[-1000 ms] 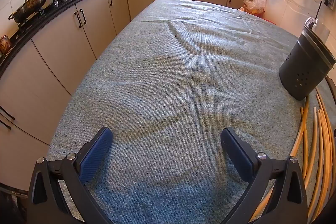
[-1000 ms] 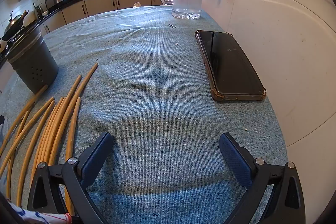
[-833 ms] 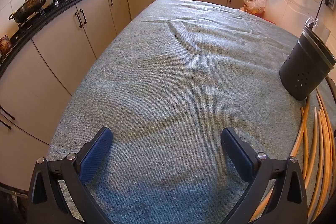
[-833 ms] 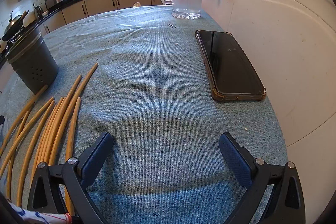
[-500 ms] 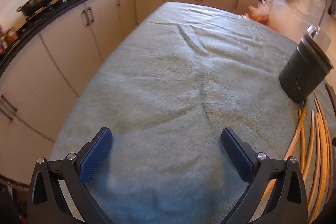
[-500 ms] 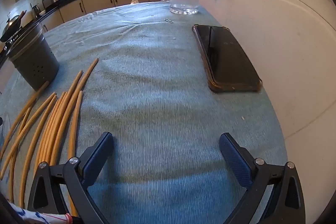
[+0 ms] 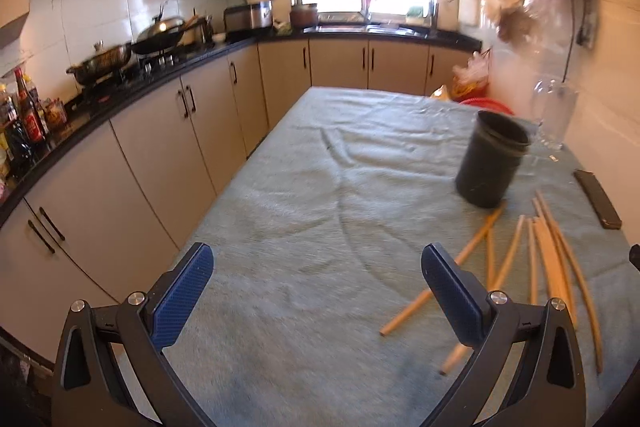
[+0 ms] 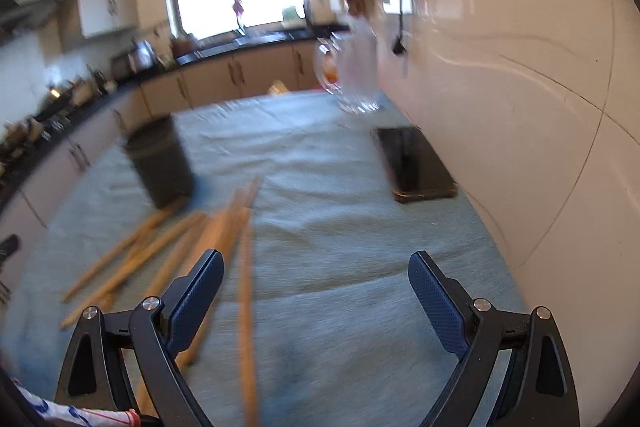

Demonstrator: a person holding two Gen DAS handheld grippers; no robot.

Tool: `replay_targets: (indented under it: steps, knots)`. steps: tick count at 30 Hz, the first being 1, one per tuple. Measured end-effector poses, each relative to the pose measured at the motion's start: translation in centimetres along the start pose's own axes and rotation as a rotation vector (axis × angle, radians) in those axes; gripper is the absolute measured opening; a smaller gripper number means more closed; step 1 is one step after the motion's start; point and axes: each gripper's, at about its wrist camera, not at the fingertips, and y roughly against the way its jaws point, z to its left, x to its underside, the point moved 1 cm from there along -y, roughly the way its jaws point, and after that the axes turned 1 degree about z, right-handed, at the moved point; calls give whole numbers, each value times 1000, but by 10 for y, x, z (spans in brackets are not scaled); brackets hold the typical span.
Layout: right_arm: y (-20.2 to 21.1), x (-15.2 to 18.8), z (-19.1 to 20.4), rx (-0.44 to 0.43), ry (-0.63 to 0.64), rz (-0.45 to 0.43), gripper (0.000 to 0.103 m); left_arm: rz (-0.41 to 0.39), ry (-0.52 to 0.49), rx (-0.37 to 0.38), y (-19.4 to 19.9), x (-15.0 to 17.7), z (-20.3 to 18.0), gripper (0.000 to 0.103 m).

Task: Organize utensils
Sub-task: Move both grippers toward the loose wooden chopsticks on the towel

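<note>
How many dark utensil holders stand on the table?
1. The dark utensil holder stands upright on the table cloth, just behind the far ends of the loose chopsticks, before the glass mug.

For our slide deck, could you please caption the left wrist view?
Open left gripper above the grey-green tablecloth, with loose wooden chopsticks beside a dark cylindrical holder.

approx 8 chopsticks [image 7: 546, 259], 1 dark holder [image 7: 490, 163], 1 phone [image 8: 414, 163], 1 glass mug [image 8: 356, 75]

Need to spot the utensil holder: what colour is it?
Dark grey, nearly black holder; clearest in the left wrist view.
</note>
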Motion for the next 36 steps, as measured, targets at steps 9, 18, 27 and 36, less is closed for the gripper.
replay_targets:
  steps: [9, 18, 27, 36]
  knots:
    - [29, 10, 31, 2, 12, -71, 96, -60, -16, 33, 41, 4, -8, 103]
    - [65, 12, 43, 33, 70, -165, 96, -44, -58, 64, 57, 15, -21, 103]
    - [78, 18, 47, 33, 63, -184, 96, -64, -83, 65, 74, 21, -22, 103]
    - [95, 20, 52, 22, 67, -200, 96, -66, -123, 46, 86, 24, -21, 103]
